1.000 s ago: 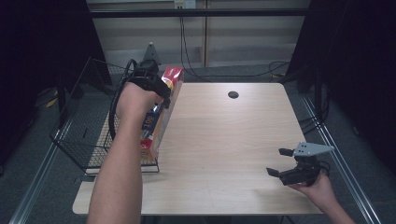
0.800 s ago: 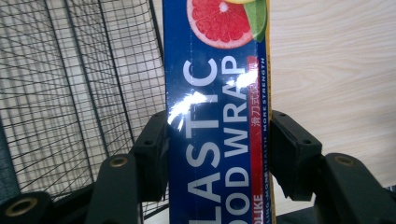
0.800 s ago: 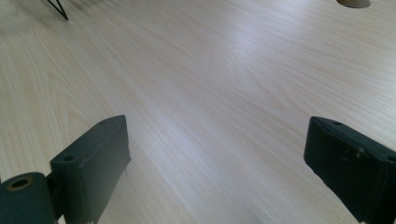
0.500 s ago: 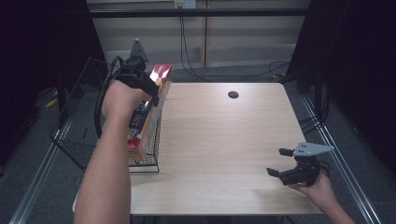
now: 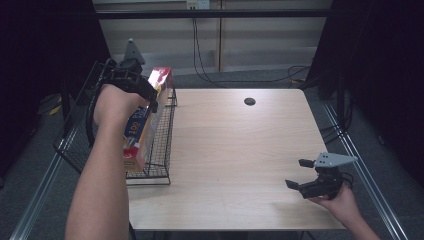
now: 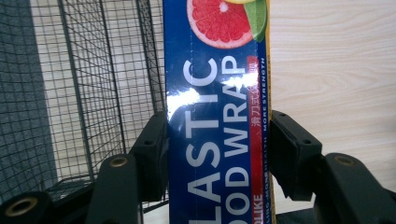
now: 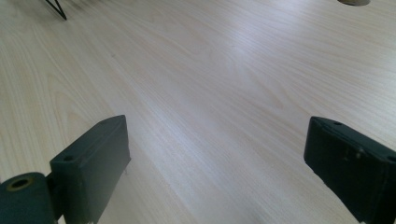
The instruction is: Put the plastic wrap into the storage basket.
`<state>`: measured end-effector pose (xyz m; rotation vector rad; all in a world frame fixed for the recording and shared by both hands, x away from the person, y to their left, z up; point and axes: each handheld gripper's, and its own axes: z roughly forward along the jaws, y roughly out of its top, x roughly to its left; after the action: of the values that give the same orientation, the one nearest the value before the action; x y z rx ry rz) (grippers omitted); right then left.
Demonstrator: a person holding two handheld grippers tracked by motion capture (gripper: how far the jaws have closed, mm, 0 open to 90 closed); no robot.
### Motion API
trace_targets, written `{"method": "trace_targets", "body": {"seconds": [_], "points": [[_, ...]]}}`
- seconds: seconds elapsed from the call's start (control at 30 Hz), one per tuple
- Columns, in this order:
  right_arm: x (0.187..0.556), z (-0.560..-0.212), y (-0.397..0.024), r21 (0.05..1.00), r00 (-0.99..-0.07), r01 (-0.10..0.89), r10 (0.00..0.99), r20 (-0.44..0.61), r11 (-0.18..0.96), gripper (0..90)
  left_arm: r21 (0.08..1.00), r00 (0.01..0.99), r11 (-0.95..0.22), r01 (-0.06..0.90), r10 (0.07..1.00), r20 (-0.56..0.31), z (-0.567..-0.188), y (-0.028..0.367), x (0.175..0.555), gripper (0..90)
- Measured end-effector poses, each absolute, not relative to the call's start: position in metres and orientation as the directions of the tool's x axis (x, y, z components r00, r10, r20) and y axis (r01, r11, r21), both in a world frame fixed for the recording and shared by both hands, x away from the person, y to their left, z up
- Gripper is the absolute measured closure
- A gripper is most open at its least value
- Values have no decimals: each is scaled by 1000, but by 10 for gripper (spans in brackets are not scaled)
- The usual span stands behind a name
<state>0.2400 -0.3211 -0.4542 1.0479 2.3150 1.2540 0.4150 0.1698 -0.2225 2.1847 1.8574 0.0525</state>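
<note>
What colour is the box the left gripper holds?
Mostly dark blue plastic wrap box with white lettering; clearest in the left gripper view.

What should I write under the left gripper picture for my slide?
Left gripper clamps a blue plastic wrap box beside a wire basket.

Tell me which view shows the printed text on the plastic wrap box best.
The left gripper view: the plastic wrap box is close, its lettering readable between the left claw's jaws. The high view shows the box small, partly behind the hand, over the wire basket.
</note>
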Motion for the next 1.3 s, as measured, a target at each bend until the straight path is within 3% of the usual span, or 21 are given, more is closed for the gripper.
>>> {"method": "trace_targets", "body": {"seconds": [1.3], "points": [[239,-455,-319,813,-689,458,722,68,360,67,242,100,-62,968,984,-149,-213,219,408,458]]}}
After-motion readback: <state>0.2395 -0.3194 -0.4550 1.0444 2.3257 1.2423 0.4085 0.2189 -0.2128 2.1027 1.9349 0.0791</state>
